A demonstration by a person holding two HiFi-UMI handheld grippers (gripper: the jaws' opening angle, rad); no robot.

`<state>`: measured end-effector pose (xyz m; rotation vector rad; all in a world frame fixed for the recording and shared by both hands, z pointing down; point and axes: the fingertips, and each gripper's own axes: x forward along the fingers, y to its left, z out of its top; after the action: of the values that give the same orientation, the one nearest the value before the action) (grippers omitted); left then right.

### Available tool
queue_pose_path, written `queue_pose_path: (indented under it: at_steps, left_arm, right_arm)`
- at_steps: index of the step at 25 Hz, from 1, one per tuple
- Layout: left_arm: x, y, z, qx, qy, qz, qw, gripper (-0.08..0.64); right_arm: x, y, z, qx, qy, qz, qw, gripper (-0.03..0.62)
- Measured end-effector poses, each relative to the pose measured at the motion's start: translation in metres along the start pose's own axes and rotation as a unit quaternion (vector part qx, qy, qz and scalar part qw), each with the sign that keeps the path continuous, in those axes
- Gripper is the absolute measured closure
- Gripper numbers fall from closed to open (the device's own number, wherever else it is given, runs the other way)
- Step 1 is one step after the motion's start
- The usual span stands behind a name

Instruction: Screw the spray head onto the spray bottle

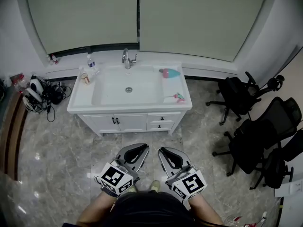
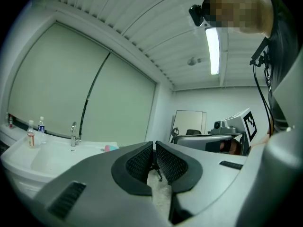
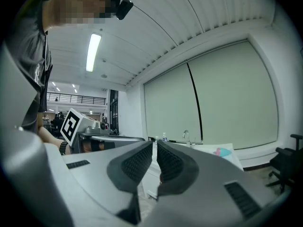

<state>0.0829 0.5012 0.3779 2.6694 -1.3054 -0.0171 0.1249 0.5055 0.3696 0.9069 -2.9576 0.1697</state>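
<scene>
Seemingly empty, left gripper (image 2: 154,146), right gripper (image 3: 155,146) sit closed.

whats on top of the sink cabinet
On the counter: a tap at the back, a water bottle and a smaller bottle at left, the teal spray bottle lying at right, the spray head at its front right corner. Closed drawers hide the inside.

Teal spray bottle (image 1: 170,73) (pink-tipped) lies sideways on the vanity top (image 1: 173,85), small spray head (image 1: 179,97) apart nearby.
</scene>
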Motion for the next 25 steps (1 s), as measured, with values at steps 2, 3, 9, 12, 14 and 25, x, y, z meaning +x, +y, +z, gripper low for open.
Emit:
queue_pose_path:
  at_steps: [2,3,9,12,14,25]
  left_arm:
    - [0.010,-0.005,-0.003,-0.003,0.005,-0.002,1.0000,0.557]
    - [0.015,-0.008,-0.005,-0.003,0.008,-0.002,1.0000,0.557]
    - [0.056,-0.019,-0.008,-0.001,0.016,-0.002,0.9999,0.557]
    - [0.078,-0.025,-0.011,0.000,0.022,-0.002,0.9997,0.557]
    - [0.091,-0.029,-0.013,-0.001,0.029,-0.002,0.9996,0.557]
    - [0.157,0.013,-0.019,-0.007,0.046,-0.010,0.9989,0.557]
  right_arm:
    - [-0.007,-0.008,-0.004,0.005,0.002,-0.002,1.000,0.588]
    - [-0.011,-0.013,-0.005,0.008,0.003,-0.004,1.000,0.588]
    - [-0.030,-0.052,-0.008,0.014,-0.003,-0.010,1.000,0.588]
    - [-0.040,-0.075,-0.010,0.020,-0.006,-0.014,1.000,0.588]
    - [-0.045,-0.090,-0.011,0.027,-0.009,-0.019,0.999,0.588]
    - [-0.015,-0.157,-0.018,0.037,-0.003,-0.038,0.999,0.588]
